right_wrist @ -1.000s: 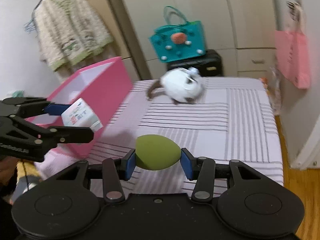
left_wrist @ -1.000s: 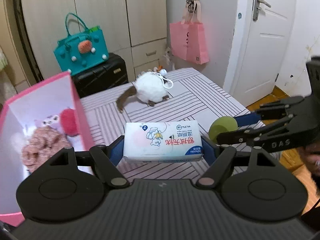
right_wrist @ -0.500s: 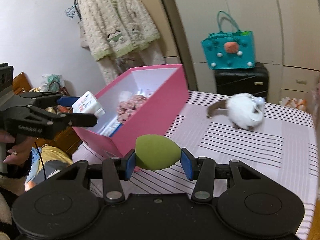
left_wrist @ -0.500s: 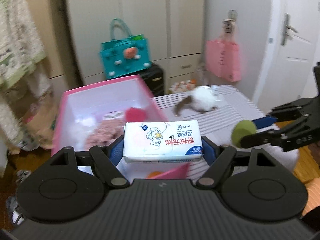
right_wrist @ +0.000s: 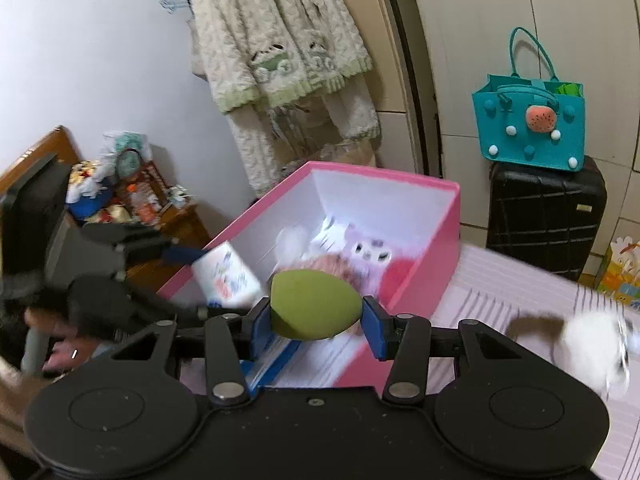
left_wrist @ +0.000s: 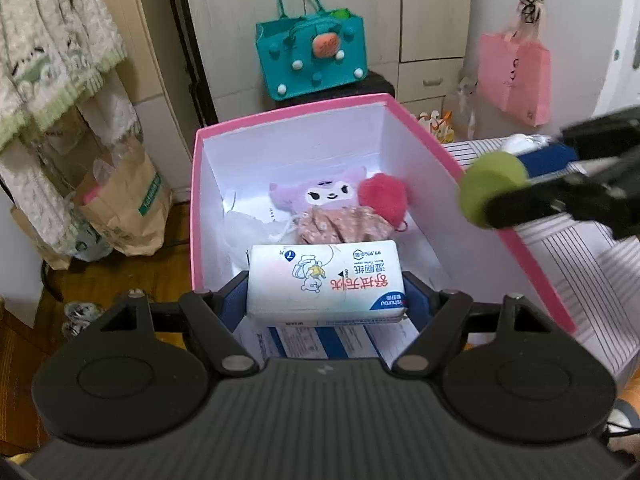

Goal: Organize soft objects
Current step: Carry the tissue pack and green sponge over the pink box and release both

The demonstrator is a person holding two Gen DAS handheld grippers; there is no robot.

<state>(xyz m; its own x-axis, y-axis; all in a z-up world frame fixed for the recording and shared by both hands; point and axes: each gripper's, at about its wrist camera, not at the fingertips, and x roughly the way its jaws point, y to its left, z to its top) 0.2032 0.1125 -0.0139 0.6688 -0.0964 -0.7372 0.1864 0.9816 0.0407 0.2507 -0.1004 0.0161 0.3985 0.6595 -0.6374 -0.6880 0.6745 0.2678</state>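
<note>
My left gripper (left_wrist: 326,304) is shut on a white pack of wet tissues (left_wrist: 324,278) and holds it over the near end of the pink box (left_wrist: 288,114). The pack also shows in the right wrist view (right_wrist: 224,276). My right gripper (right_wrist: 316,322) is shut on a green egg-shaped sponge (right_wrist: 314,306) above the box's right wall (right_wrist: 416,276); the sponge shows in the left wrist view (left_wrist: 490,188). Inside the box lie a purple plush doll (left_wrist: 320,196), a red pompom (left_wrist: 384,200) and white items.
A white fluffy plush with a brown tail (right_wrist: 588,340) lies on the striped table (right_wrist: 520,292). A teal bag (left_wrist: 312,56) on a black suitcase (right_wrist: 544,216), a pink bag (left_wrist: 514,76), paper bags (left_wrist: 128,204) and hanging clothes (right_wrist: 280,40) surround the table.
Both grippers have moved left toward the pink box. The tissue pack is now over the box interior and the sponge is at its right wall. Both grips are unchanged.
</note>
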